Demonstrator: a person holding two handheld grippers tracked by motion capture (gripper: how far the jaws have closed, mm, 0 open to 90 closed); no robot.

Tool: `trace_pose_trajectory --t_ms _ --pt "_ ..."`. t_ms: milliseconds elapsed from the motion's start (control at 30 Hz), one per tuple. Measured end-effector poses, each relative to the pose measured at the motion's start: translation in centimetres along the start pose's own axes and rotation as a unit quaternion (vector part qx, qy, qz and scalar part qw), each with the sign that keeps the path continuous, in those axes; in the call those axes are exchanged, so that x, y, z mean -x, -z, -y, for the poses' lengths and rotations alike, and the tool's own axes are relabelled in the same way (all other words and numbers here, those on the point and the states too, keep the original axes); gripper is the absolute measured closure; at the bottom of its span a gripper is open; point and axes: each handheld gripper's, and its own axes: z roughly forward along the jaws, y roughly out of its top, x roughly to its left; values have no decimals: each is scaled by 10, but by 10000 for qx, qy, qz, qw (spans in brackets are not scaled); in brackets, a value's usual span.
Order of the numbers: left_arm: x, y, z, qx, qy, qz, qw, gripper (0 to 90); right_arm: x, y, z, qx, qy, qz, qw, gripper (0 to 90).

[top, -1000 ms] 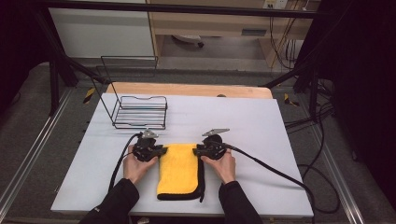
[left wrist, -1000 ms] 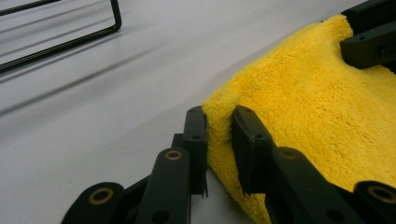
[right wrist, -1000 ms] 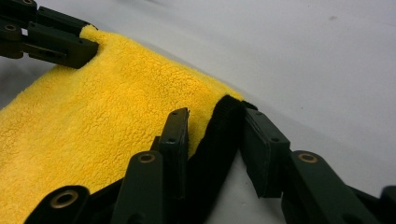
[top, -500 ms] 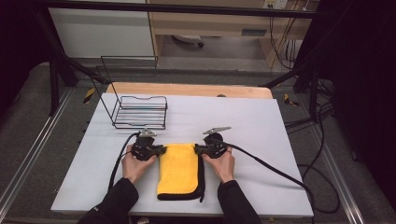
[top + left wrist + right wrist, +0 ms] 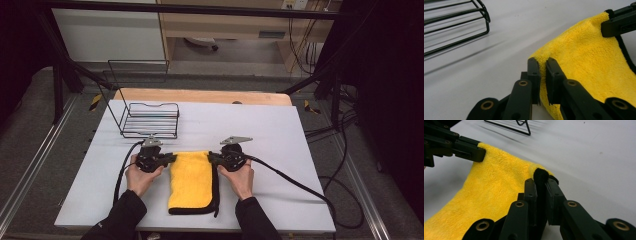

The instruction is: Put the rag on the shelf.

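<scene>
A folded yellow cloth (image 5: 192,181) lies on the white table (image 5: 280,135), toward its 6 o'clock edge. Its far left corner is pinched in the left gripper (image 5: 172,158), whose jaws have just been closing on it. Its far right corner, with the black hem, is clamped in the right gripper (image 5: 212,157), likewise just closed. A wire rack (image 5: 150,119) stands at 11 o'clock from the cloth, apart from it.

wire rack (image 5: 150,120) behind, table (image 5: 280,130) right open
</scene>
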Motion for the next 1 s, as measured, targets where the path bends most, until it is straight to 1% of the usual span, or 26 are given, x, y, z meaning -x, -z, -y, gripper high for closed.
trace_pose_trajectory --t_ms 67,133,167,200,233,333,367,433,600,700,767,1000 --pt "2 4 -1 64 -22 28 10000 829 -2 4 -1 62 23 -31 10000 812" --pt "4 8 -2 121 -86 27 9999 829 -3 8 -2 99 -1 -67 9999 813" --pt "5 10 -2 151 -98 28 9998 830 -3 9 -3 139 35 -80 9999 813" --pt "6 12 -3 186 -133 4 9997 829 -4 11 -3 166 27 -96 9998 813" --pt "8 14 -3 214 -133 34 9997 829 -5 13 -4 183 22 -107 9998 813" --pt "11 19 -5 295 -196 35 9994 830 -7 18 -4 262 13 -121 9996 813" --pt "12 21 -6 315 -217 41 9993 829 -7 19 -4 306 73 -103 9995 813" --pt "15 24 -7 342 -285 31 9990 829 -9 23 -4 349 85 -104 9993 813" --pt "21 32 -9 471 -360 67 9982 829 -13 32 -4 503 165 -129 9985 813" --pt "24 37 -11 586 -406 88 9974 829 -15 38 -5 605 212 -138 9978 813" --pt "26 41 -12 676 -492 88 9965 829 -16 41 -7 680 225 -132 9973 814" --pt "34 54 -17 934 -574 92 9939 829 -24 54 -12 887 382 -69 9953 814"
